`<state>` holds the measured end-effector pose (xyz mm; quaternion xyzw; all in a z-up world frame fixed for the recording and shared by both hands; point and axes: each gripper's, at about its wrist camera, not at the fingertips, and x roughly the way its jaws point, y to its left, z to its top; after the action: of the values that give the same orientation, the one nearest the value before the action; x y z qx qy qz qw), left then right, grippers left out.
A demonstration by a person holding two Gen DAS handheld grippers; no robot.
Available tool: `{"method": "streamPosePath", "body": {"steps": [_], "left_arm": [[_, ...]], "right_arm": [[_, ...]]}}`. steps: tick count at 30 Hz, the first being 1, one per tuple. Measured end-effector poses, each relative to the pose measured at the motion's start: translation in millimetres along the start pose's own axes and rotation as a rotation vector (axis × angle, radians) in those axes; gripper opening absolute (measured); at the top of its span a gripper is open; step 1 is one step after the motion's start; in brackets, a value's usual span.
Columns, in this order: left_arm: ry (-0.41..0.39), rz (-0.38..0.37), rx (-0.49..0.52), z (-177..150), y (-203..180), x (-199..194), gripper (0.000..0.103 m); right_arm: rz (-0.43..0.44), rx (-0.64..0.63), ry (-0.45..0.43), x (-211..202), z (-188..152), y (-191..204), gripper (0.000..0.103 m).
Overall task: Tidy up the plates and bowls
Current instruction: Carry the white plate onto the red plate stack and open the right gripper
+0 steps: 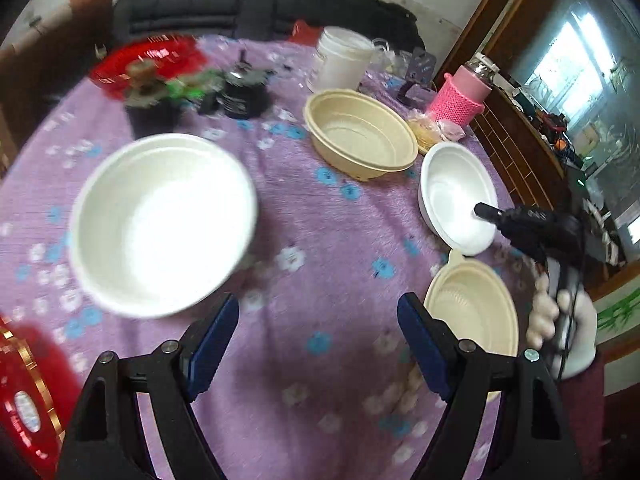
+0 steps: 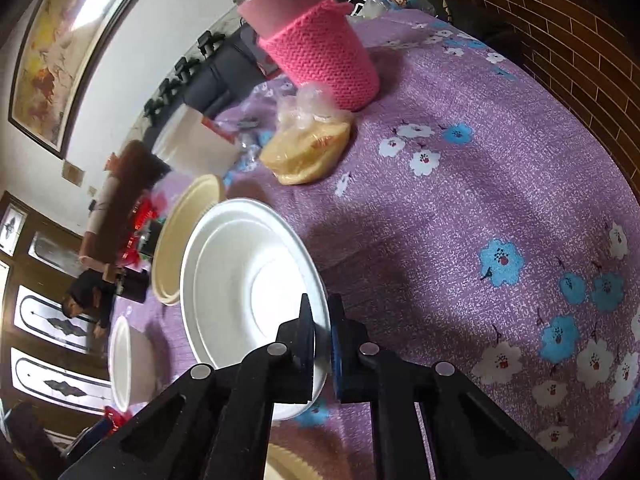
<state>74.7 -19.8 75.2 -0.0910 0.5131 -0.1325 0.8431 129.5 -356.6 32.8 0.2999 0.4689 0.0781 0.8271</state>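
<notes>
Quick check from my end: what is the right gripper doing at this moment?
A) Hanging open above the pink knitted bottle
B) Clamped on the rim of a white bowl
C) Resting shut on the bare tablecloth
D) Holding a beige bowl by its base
B: in the right wrist view the right gripper has its two fingers closed on the near rim of the white bowl, one finger inside the rim and one outside.

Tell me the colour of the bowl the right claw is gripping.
White. The bowl, pinched at its rim by the right claw, shows best in the right wrist view.
</notes>
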Motion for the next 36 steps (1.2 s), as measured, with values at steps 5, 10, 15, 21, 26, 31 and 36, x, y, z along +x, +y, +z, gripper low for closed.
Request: {"method": "streamPosePath", "body": {"steps": [5, 10, 15, 21, 26, 31, 36], "left_arm": [[0.020, -0.081, -0.028, 19.1, -11.0, 20.5, 0.081], [-0.024, -0.123, -0.006, 20.5, -18.0, 11.5, 0.081], [-0.067, -0.105, -0.041, 14.6, 1.1, -7.5, 0.081], [-0.123, -0.114, -0.143, -6.3, 49.6, -40.7, 0.081], [-0.211, -0.023, -0.115, -33.9, 73.7, -75.2, 0.081], [-0.262, -0.012, -0.165, -61.8, 108.6, -105.1, 0.081], [-0.271, 0.035, -0.217, -90.9, 149.2, -129.9, 0.079]], "right_arm": [[0.072, 0.009, -0.022, -13.9, 0.8, 11.0, 0.007], [0.160, -0.064, -0.012, -29.1, -12.5, 53.4, 0.007], [0.199, -0.168, 0.020, -36.3, -46.7, 95.3, 0.009], [0.192, -0.207, 0.015, -36.7, -77.5, 125.2, 0.009], [0.193, -0.269, 0.065, -31.1, -107.5, 155.9, 0.008], [0.189, -0.317, 0.106, -19.9, -140.6, 188.6, 0.009], [0.218, -0.346, 0.164, -4.2, -170.3, 221.1, 0.010]]}}
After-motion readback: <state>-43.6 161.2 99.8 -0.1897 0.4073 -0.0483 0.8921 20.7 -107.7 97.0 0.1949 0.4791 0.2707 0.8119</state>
